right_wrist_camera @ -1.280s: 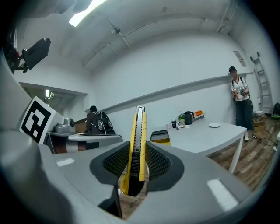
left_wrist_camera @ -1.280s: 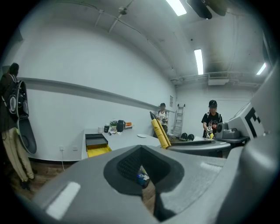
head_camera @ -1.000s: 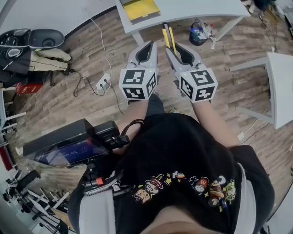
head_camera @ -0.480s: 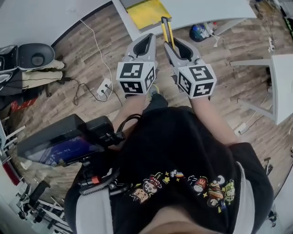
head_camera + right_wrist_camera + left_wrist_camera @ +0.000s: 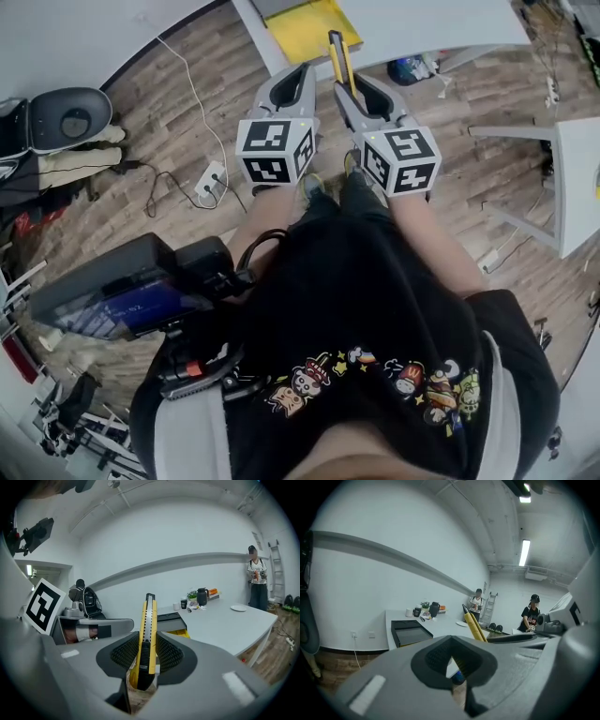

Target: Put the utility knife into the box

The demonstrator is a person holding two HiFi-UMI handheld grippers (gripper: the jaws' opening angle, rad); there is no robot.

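Note:
A yellow utility knife [image 5: 337,56] with a black slider sticks forward out of my right gripper [image 5: 349,84], which is shut on its rear half. In the right gripper view the knife [image 5: 147,634] stands upright between the ribbed pads of my right gripper [image 5: 148,641]. Its tip reaches the edge of the white table [image 5: 431,23], beside the open yellow box [image 5: 305,26]. The box [image 5: 410,631] has a dark inside and appears just behind the knife in the right gripper view [image 5: 171,618]. My left gripper [image 5: 300,73] hangs alongside, shut on nothing [image 5: 451,641].
A kettle and cups [image 5: 200,597] stand at the table's far end, with people [image 5: 532,613] and a ladder [image 5: 491,606] beyond. A bin [image 5: 412,67] sits under the table. A power strip with cable [image 5: 214,173] and a bag [image 5: 66,112] lie on the wood floor at left; another table [image 5: 577,178] stands at right.
Both grippers have moved forward toward the table. The knife's tip now reaches over the table edge beside the box. The right gripper's hold on the knife is unchanged.

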